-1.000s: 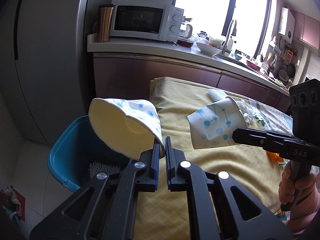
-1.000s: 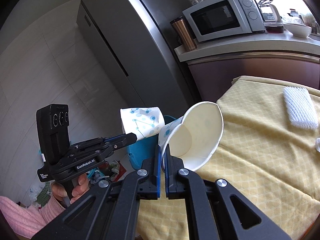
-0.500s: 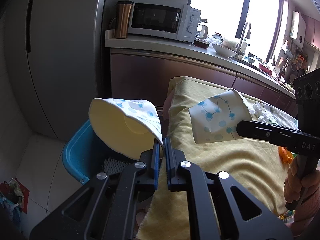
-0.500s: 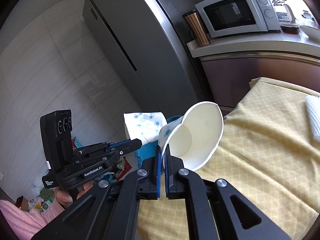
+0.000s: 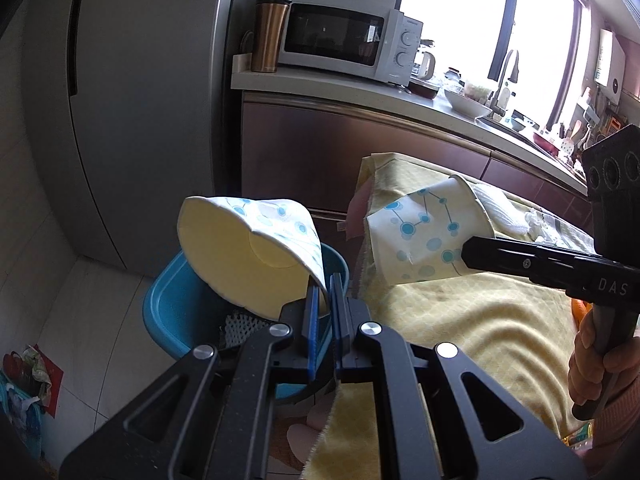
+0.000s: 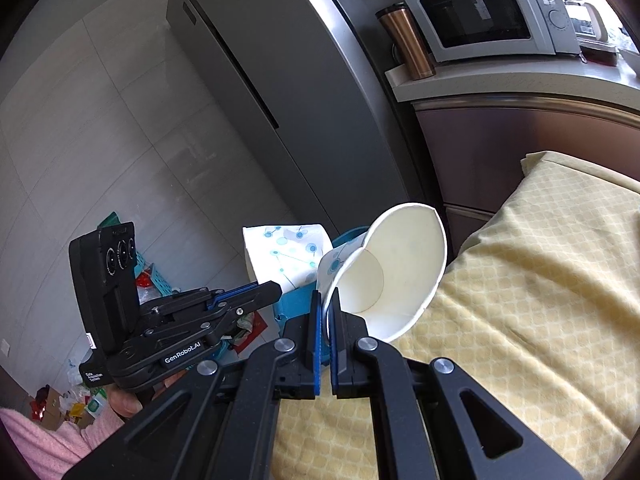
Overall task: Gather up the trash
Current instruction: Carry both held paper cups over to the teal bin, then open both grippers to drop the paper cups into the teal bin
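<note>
Two white paper cups with blue dot prints are in the air. My left gripper [image 5: 325, 288] is shut on the rim of one paper cup [image 5: 248, 256], tilted with its mouth toward the camera, above the blue trash bin [image 5: 168, 304]. My right gripper [image 6: 327, 300] is shut on the rim of the second cup [image 6: 396, 276], held over the table's left edge beside the bin [image 6: 296, 300]. In each view the other gripper shows too: the right gripper [image 5: 468, 254] with its cup [image 5: 428, 232], and the left gripper [image 6: 276, 288] with its cup [image 6: 284, 252].
A table under a yellow cloth [image 5: 460, 320] fills the right, with white foam netting [image 5: 500, 208] on it. Behind stand a grey fridge [image 5: 140, 112] and a counter with a microwave [image 5: 344, 36] and copper tumbler [image 5: 270, 36]. Clutter lies on the floor [image 6: 60, 400].
Both grippers have carried their cups leftward off the table toward the blue bin. The left cup now hangs over the bin, and both grips stay closed.
</note>
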A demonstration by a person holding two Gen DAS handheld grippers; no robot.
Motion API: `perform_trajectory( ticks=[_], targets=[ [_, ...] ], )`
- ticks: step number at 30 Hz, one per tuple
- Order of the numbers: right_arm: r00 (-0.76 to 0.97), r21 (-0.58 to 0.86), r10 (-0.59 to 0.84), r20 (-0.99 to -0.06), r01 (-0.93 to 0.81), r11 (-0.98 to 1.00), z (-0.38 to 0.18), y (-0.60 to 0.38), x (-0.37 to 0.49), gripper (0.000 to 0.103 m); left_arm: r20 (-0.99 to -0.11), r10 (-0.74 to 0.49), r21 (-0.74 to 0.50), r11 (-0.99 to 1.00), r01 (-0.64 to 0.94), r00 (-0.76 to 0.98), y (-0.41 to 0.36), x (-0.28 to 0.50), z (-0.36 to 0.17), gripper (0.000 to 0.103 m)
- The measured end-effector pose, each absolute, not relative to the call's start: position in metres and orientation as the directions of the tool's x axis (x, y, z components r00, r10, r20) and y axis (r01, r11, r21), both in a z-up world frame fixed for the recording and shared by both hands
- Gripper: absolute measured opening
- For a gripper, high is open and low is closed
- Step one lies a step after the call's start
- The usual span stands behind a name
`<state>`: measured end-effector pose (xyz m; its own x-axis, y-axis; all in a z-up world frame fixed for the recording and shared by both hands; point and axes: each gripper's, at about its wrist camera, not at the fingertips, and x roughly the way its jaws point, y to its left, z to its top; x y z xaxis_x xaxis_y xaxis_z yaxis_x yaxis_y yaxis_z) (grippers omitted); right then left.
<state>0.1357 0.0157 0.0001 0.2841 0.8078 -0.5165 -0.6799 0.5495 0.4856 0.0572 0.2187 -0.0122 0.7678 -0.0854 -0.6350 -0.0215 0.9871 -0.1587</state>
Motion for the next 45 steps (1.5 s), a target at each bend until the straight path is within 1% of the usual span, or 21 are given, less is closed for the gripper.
perform_trajectory(
  ticks=[22, 36, 42, 45],
  targets=[
    [0.234, 0.475, 0.762, -0.604, -0.662, 0.58, -0.022, 0.06, 0.159, 0.002, -0.683, -0.06, -0.156, 0.985, -0.066, 0.728, 0.232, 0.071, -0.039, 0.006],
    [0.19, 0.467, 0.714, -0.674, -0.639, 0.611, -0.04, 0.096, 0.177, 0.003, -0.734, -0.056, -0.17, 0.98, -0.103, 0.676, 0.248, 0.085, -0.071, 0.006],
    [0.18, 0.456, 0.692, -0.699, -0.632, 0.626, -0.046, 0.113, 0.184, 0.008, -0.757, -0.06, -0.182, 0.976, -0.122, 0.65, 0.253, 0.091, -0.086, 0.007],
    [0.18, 0.461, 0.691, -0.7, -0.626, 0.63, -0.049, 0.114, 0.185, 0.011, -0.769, -0.061, -0.184, 0.974, -0.13, 0.636, 0.253, 0.095, -0.094, 0.009]
  ],
)
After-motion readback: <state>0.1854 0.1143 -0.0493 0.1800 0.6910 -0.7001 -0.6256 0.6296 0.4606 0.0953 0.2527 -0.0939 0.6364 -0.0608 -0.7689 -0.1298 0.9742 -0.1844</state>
